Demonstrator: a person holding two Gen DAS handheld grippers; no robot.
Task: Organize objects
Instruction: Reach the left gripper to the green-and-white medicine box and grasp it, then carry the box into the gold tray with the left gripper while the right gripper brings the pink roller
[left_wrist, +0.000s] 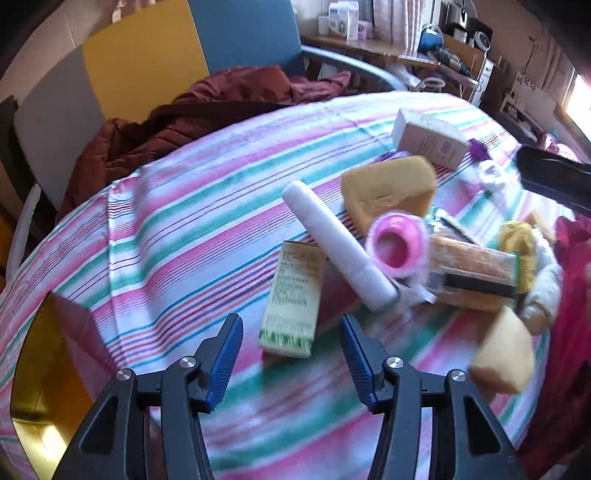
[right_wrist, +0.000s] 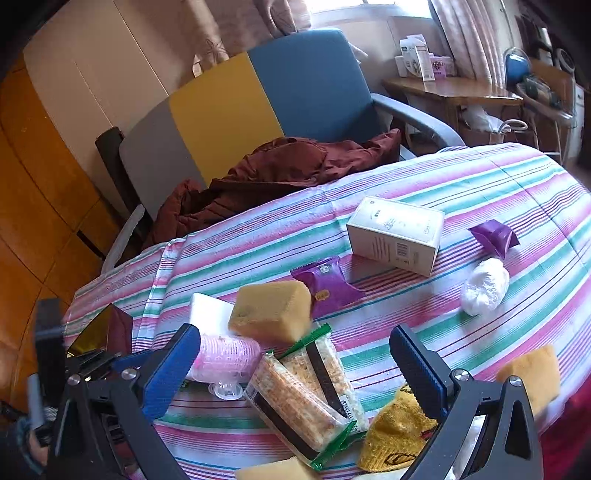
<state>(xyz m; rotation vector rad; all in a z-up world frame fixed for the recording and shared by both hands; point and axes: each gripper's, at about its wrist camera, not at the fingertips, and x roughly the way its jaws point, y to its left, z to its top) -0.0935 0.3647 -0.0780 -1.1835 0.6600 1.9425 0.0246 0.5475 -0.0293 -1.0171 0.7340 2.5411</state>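
Note:
My left gripper (left_wrist: 290, 328) hangs open over the striped tablecloth (left_wrist: 166, 229). A green-and-white carton (left_wrist: 291, 299) lies just past its tips, untouched. Leaning on the carton is a white roll (left_wrist: 336, 243), with a pink hair roller (left_wrist: 395, 240), a yellow sponge (left_wrist: 388, 192) and a cracker packet (left_wrist: 472, 273) beside it. My right gripper (right_wrist: 295, 332) stands wide open above the cracker packets (right_wrist: 306, 391), with the pink hair roller (right_wrist: 225, 360) by its left finger and a yellow cloth (right_wrist: 399, 432) by its right. Nothing is gripped.
A white box (right_wrist: 395, 236), two purple packets (right_wrist: 327, 286) (right_wrist: 495, 236), a white plastic bundle (right_wrist: 484, 286) and another sponge (right_wrist: 528, 373) lie further out. A gold-lined dark red box (right_wrist: 107, 328) sits at the table's left edge. A chair (right_wrist: 221, 110) with a brown jacket (right_wrist: 280, 166) stands behind.

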